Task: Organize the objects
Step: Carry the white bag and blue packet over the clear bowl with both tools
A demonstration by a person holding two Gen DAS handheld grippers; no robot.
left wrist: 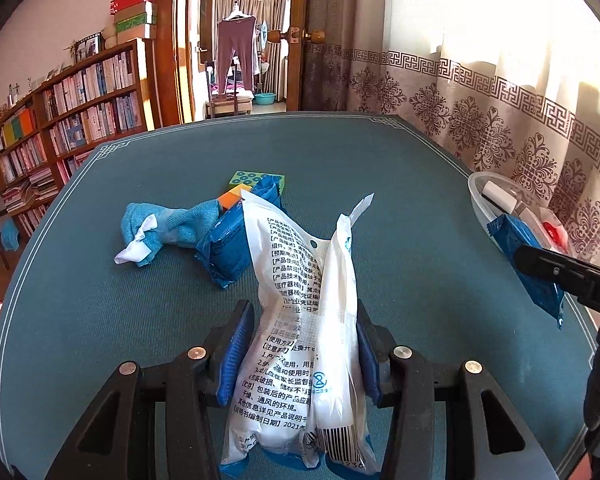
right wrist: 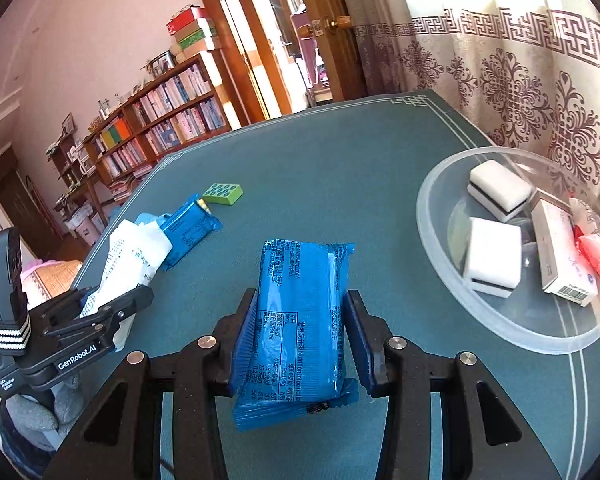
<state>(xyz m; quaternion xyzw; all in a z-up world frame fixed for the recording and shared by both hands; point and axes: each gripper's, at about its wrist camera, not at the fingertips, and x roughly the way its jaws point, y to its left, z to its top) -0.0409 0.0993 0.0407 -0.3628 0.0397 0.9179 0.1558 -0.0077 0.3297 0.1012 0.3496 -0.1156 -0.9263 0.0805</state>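
White printed pouch [left wrist: 300, 320] sitting clamped in the left gripper [left wrist: 304, 344], hanging over the teal surface [left wrist: 400, 220] — pads pressing both sides. Right gripper [right wrist: 300, 340] gripping a blue wrapped packet [right wrist: 300, 320], held above the surface just left of the clear bowl [right wrist: 432, 208]. Bowl holding two white blocks [right wrist: 490, 260], a small carton [right wrist: 560, 256], a red item [right wrist: 594, 252]. Farther out — another blue packet [right wrist: 190, 230], green studded brick [right wrist: 223, 193], blue cloth [left wrist: 168, 226] lying on the surface.

Bare table [right wrist: 320, 152] lies open between the green block [right wrist: 223, 193] and the clear bowl [right wrist: 432, 216].
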